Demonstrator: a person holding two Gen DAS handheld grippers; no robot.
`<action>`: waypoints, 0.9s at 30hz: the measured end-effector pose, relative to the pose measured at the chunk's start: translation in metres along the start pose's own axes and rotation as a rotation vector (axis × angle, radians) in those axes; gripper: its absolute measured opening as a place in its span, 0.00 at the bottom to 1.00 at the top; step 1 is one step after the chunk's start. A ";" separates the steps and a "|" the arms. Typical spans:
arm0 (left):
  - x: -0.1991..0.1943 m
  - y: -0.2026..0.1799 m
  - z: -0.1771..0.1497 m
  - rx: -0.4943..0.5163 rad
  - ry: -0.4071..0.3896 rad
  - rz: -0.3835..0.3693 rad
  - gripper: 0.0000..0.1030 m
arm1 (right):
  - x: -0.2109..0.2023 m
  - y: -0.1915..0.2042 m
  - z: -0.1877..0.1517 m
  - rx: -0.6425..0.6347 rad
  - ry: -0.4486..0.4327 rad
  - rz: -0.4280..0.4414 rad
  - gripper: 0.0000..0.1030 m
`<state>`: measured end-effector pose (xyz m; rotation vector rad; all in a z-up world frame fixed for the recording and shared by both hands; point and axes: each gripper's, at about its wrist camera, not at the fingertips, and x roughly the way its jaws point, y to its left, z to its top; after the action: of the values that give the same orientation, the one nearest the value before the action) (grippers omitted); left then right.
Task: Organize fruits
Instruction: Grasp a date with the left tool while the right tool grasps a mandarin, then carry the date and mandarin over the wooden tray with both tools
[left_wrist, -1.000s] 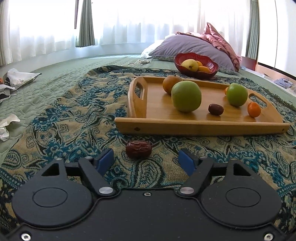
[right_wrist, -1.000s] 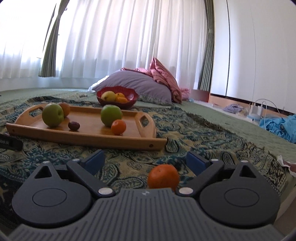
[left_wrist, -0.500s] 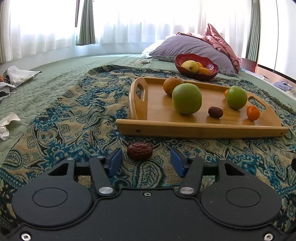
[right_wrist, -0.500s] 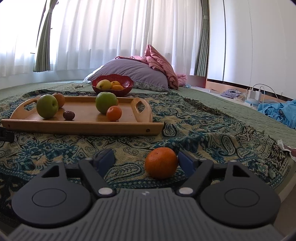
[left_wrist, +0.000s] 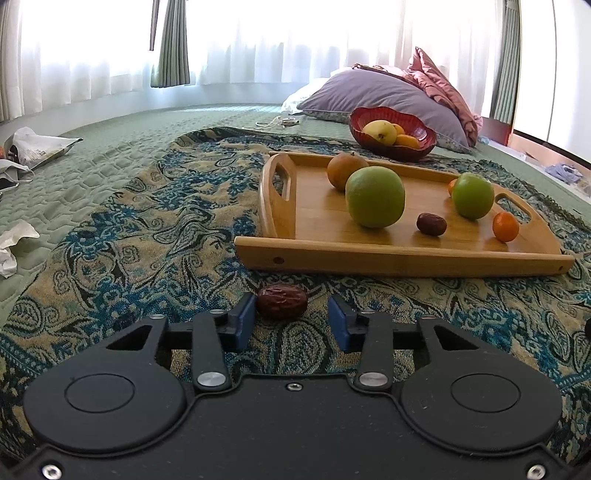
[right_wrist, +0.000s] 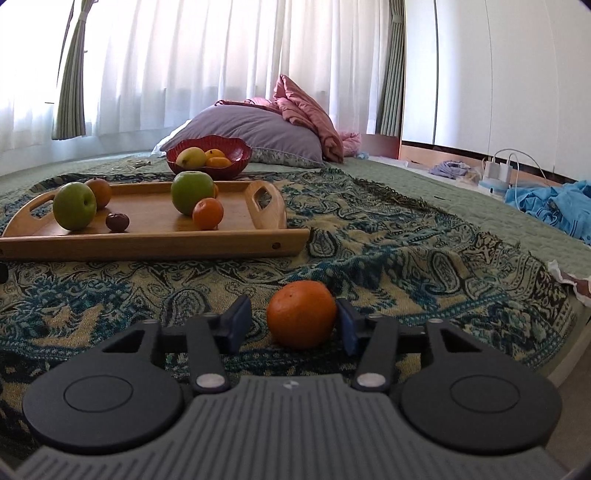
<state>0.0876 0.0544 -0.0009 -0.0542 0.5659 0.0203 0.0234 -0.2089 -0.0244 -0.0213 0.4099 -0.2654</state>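
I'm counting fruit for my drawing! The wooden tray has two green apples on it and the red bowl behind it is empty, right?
Nearly. The wooden tray does hold two green apples, but the red bowl behind it is not empty: the right wrist view shows a yellow fruit and orange ones inside.

Strong daylight through sheer white curtains along far wall; I see window area blown out in both views. Grey-green drapes hang between curtain panels. Floor covered by quilted green mat, patterned blue-and-tan blanket spread over it. Purple pillow near curtains, pink bedding bunched on it. White wardrobe panels along right wall. Blue cloth heaped at right. Crumpled paper at left edge.
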 end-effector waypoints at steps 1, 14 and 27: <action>0.000 0.000 0.000 0.003 -0.002 0.002 0.36 | 0.000 0.000 0.001 -0.002 -0.003 0.000 0.49; -0.004 0.002 0.002 -0.004 -0.013 0.009 0.28 | 0.003 -0.002 0.006 -0.005 -0.002 -0.006 0.43; -0.015 -0.007 0.014 0.015 -0.045 -0.007 0.28 | 0.003 0.002 0.018 -0.012 -0.041 0.014 0.42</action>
<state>0.0832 0.0477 0.0191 -0.0412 0.5206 0.0104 0.0332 -0.2085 -0.0095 -0.0359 0.3708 -0.2481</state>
